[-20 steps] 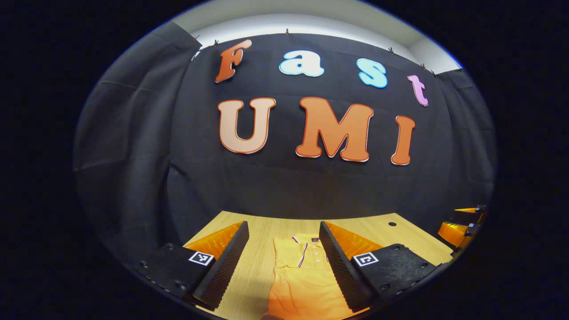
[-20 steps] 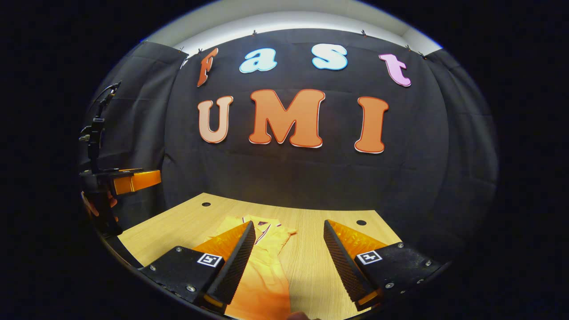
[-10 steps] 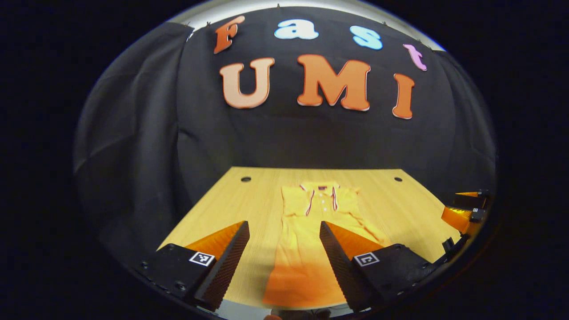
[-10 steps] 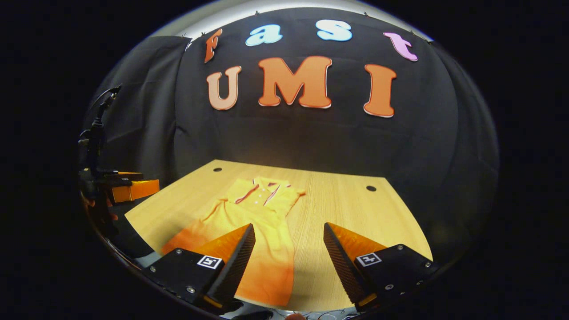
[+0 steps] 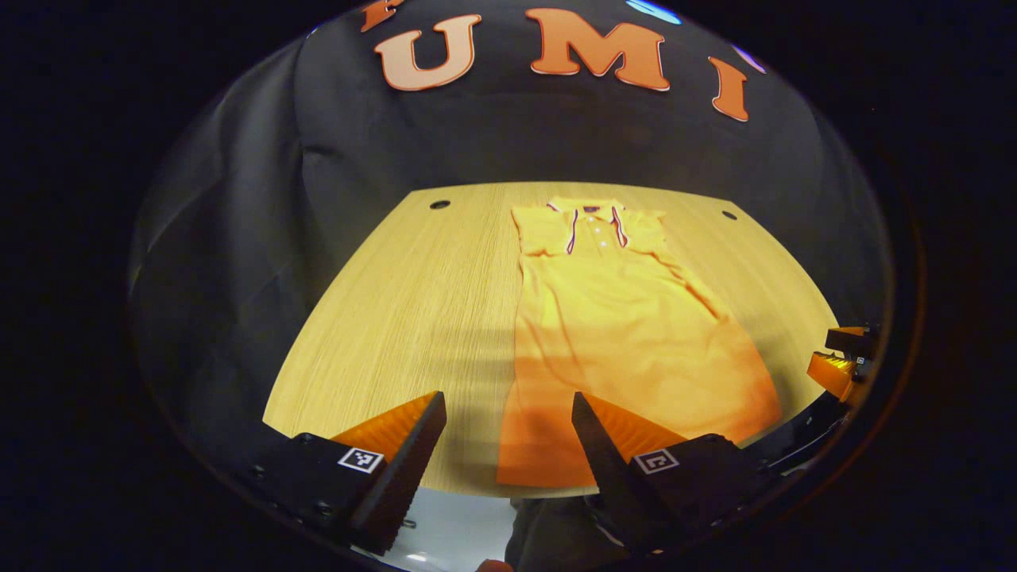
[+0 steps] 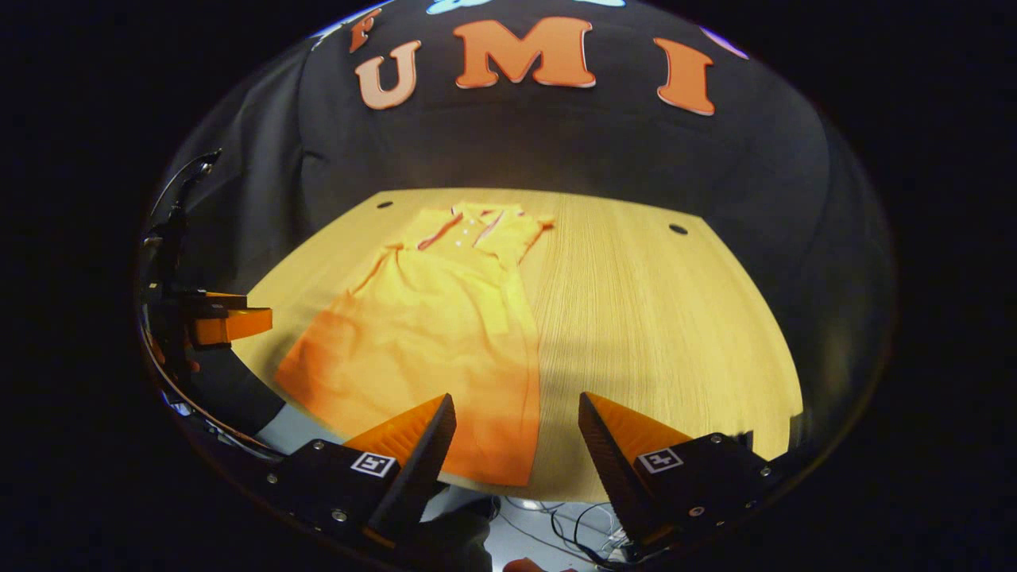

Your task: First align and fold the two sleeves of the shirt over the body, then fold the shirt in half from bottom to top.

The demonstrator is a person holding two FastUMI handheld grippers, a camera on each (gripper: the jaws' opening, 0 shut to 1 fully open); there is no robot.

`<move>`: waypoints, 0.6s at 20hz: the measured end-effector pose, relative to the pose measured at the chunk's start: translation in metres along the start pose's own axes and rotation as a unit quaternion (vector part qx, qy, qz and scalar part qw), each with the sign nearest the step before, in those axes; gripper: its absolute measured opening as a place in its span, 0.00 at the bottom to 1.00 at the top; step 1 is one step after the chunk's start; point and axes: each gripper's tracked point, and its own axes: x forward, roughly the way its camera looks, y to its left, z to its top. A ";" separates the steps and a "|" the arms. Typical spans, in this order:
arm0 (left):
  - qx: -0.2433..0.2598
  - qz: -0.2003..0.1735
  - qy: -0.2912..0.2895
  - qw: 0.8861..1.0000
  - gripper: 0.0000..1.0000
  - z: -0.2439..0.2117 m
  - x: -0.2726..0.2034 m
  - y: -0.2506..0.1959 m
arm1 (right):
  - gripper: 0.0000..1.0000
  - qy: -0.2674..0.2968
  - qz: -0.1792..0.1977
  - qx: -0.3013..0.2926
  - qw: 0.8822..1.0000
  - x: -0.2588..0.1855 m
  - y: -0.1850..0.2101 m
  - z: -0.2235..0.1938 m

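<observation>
The left claw (image 5: 508,433) is released, its two fingers spread wide with nothing between them, held above the near edge of the surface (image 5: 397,302). In the left gripper view, the shirt (image 5: 620,318) lies flat on the wood from about 12 o'clock down to 6 o'clock, collar at the far end and hem at the near edge. The hem shows between the fingers and under the finger at 5 o'clock, but whether that finger touches the cloth I cannot tell. The shirt's sleeves appear already laid over the body, and its lower part flares out toward 4 o'clock. The right claw (image 5: 842,361) shows at 3 o'clock, beside the surface's edge.

The right claw (image 6: 516,437) is likewise released, fingers apart and holding nothing, above the near edge. In the right gripper view, the shirt (image 6: 437,318) lies toward 10 o'clock, collar far, hem near, one hem corner just beyond the finger at 7 o'clock. The left claw (image 6: 226,322) shows at 9 o'clock. Two small dark holes (image 6: 678,229) mark the far corners of the surface (image 6: 659,318). Cables (image 6: 556,520) lie on the floor at 6 o'clock.
</observation>
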 end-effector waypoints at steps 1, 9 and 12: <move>0.003 -0.003 0.014 1.000 0.98 -0.010 0.003 0.000 | 0.95 0.018 0.004 0.010 1.000 0.005 0.003 -0.011; 0.015 -0.023 0.136 0.990 0.99 -0.057 0.055 -0.008 | 0.95 0.151 0.014 0.027 0.988 0.025 0.017 -0.066; 0.015 -0.021 0.161 0.987 0.99 -0.061 0.061 -0.006 | 0.94 0.164 0.018 0.035 0.986 0.031 0.020 -0.066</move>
